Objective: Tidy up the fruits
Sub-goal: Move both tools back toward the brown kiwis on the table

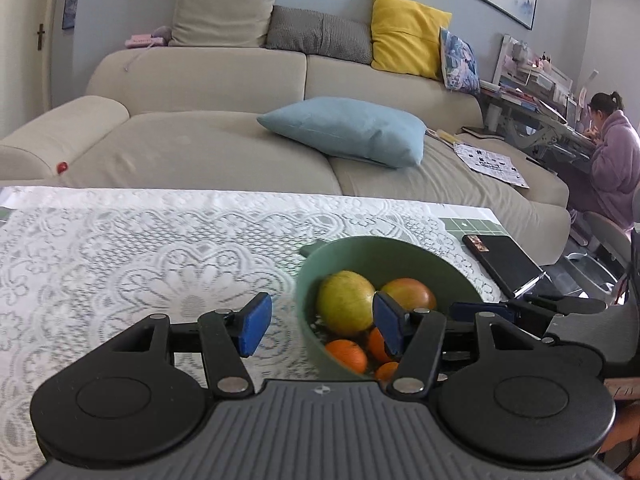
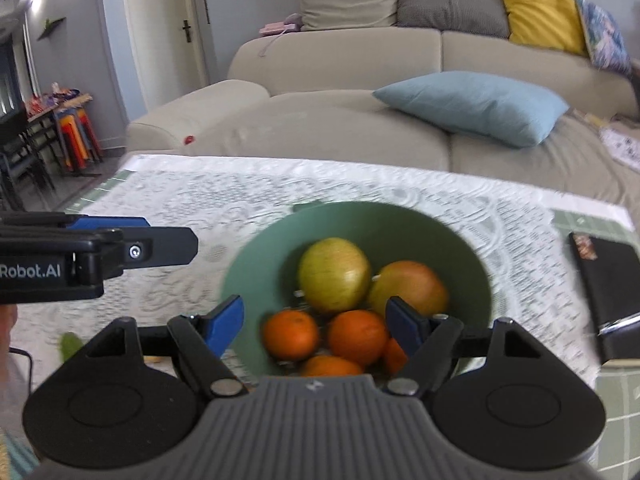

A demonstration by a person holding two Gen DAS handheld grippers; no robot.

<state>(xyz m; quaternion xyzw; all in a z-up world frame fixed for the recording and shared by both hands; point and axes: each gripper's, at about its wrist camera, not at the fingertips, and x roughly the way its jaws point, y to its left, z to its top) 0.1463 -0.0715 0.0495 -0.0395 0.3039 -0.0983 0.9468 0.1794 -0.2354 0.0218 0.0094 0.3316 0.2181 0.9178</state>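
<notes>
Both sets of fingers were seen released and empty above the round sage-green bowl (image 2: 472,264), which sat on the lace-covered surface (image 1: 120,264). The fruits were already gathered inside it: a yellow-green apple (image 2: 334,274), a red-yellow apple (image 2: 412,290) touching it, and several small orange tangerines (image 2: 290,334) packed at the near side. The right gripper (image 2: 316,326) was held spread with nothing between its blue-padded fingers (image 2: 224,326); the tangerines were only seen behind the gap. The left gripper (image 1: 320,330) was likewise spread wide, one of its fingers (image 1: 254,330) over the lace, the other over the bowl's inside. Risk was judged mainly from crowding: the two tools were just beside each other over one bowl, so a clash could be caused by either being swung across. The bowl's near rim could be caught by a low finger and the bowl tipped or dragged with the loose cloth. Round fruits could be rolled out if nudged. A black rectangular case (image 2: 604,292) lay near the bowl on the right and could be knocked. A green scrap (image 2: 70,344) at the left edge could not be identified.
</notes>
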